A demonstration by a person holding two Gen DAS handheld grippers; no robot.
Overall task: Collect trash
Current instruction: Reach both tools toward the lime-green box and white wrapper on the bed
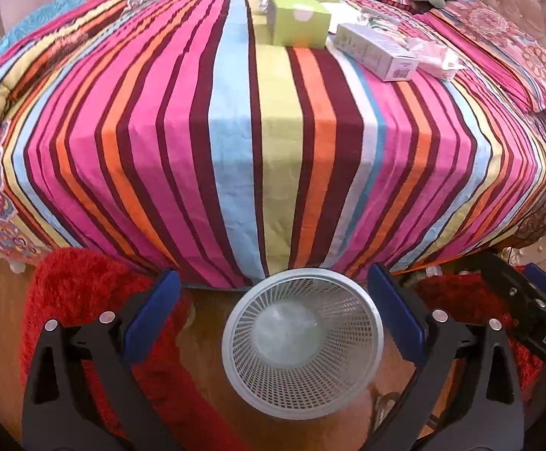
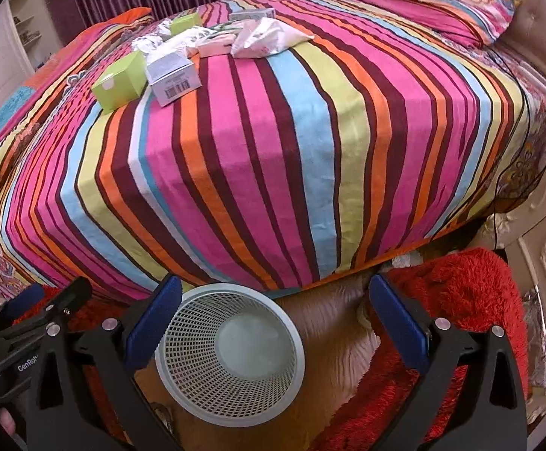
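Cardboard and crinkled wrapper trash is sitting in one loose cluster on the striped bedspread (image 2: pixel 273 143), toward 11 o'clock in the right wrist view and 1 o'clock in the left wrist view. Nearest piece is a lime green box (image 2: pixel 120 80), standing upright with a white dot on one face; touching it is a white box (image 2: pixel 171 71) lying on its side with a barcode end facing the camera. Behind those: a second small green box (image 2: pixel 185 23), pale pink packets (image 2: pixel 216 45), a crumpled white plastic wrapper (image 2: pixel 269 39) and some silvery foil scraps, too small to sort out. All of it looks light and empty, so probably easy one-gripper picks, though the wrapper will likely deform.

Pale blue mesh wastebasket (image 1: pixel 303 342) is standing upright on the wooden floor just below the bed edge, at 6 o'clock, empty as far as its bottom shows. Judging by that placement, it is parked between both arms so either one can drop items straight down after a pick.

Left gripper (image 1: pixel 273 315) is hovering above the basket with blue pads wide apart, holding nothing. Right gripper (image 2: pixel 275 319) is also spread wide and empty, basket sitting at its 7 o'clock. Both are well apart from the trash, so collecting looks not yet started; next move calls for reaching up across the bed.

Red shaggy rug (image 2: pixel 461 300) is flanking the basket on both sides.
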